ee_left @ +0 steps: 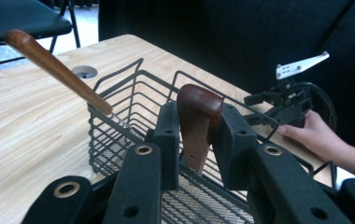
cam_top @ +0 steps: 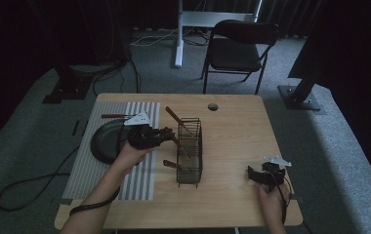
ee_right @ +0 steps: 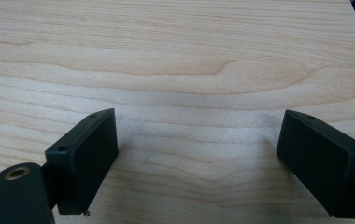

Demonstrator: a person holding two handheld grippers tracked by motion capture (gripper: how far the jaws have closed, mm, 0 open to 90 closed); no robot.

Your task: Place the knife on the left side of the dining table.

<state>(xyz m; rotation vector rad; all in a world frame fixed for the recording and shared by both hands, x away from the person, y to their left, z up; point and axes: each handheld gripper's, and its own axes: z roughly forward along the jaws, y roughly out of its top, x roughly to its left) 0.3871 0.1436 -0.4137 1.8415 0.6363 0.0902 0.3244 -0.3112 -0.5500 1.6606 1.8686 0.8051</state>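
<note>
Wooden handle [ee_left: 196,123] is seen clamped between the pads of the left gripper [ee_left: 195,135], dark reddish-brown, standing upright with its rounded end up; pads [ee_left: 168,135] are pressed on both of its sides. Handle is held just over the near rim of the black wire basket [ee_left: 119,126], with the mesh floor visible below it. In the high view the left gripper [cam_top: 166,134] is placed at the basket's [cam_top: 190,146] left side, near the desk's middle. A second, lighter wooden handle [ee_left: 56,70] is seen leaning out over the basket's far corner, tilted, its metal end down inside the wire. A third wooden handle [cam_top: 171,164] is seen sticking out at the basket's left side, lower down; whether it lies inside or through the wire cannot be told. Right gripper [ee_right: 196,158] is held wide apart with nothing between the jaws, over bare light-wood desk [ee_right: 175,56], close to the surface. In the high view the right gripper [cam_top: 253,174] is placed near the desk's right front corner, well apart from the basket. Striped mat [cam_top: 139,175] is laid on the desk's left part, with a dark round pan [cam_top: 103,144] on it beside the left hand [cam_top: 132,155]. One more utensil [cam_top: 113,116] is laid on the mat behind the pan.
</note>
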